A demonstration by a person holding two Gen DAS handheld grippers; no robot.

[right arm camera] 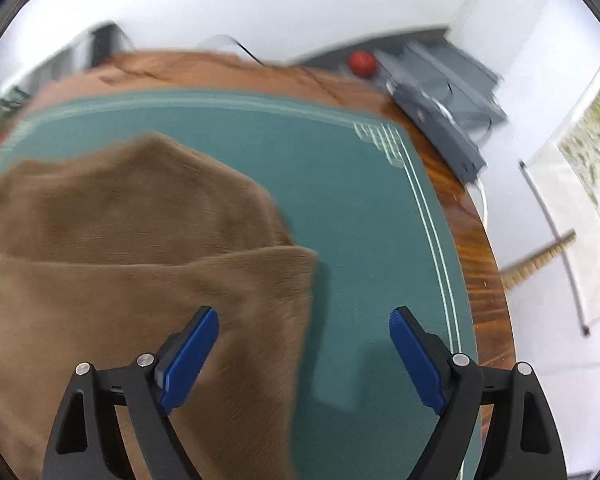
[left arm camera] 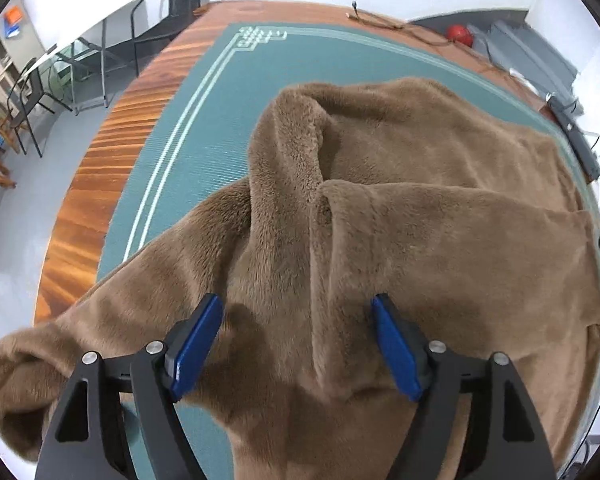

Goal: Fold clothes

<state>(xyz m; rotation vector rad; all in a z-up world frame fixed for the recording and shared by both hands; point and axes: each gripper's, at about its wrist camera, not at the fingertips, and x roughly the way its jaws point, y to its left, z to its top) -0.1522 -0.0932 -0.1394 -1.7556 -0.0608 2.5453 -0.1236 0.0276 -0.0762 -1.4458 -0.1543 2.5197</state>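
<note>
A brown fleece garment lies partly folded on a teal mat, with one sleeve trailing off to the lower left. My left gripper hovers over the garment's middle, blue pads wide apart and open, nothing pinched between them. In the right wrist view the same garment fills the left half, its folded edge ending near the centre. My right gripper is open over that right edge; its left pad is above the fleece and its right pad above bare mat.
The mat covers a wooden table whose edge curves round the left. Black chairs and shelving stand beyond it. A red ball and grey cases sit at the far right, with a cable on the table's far end.
</note>
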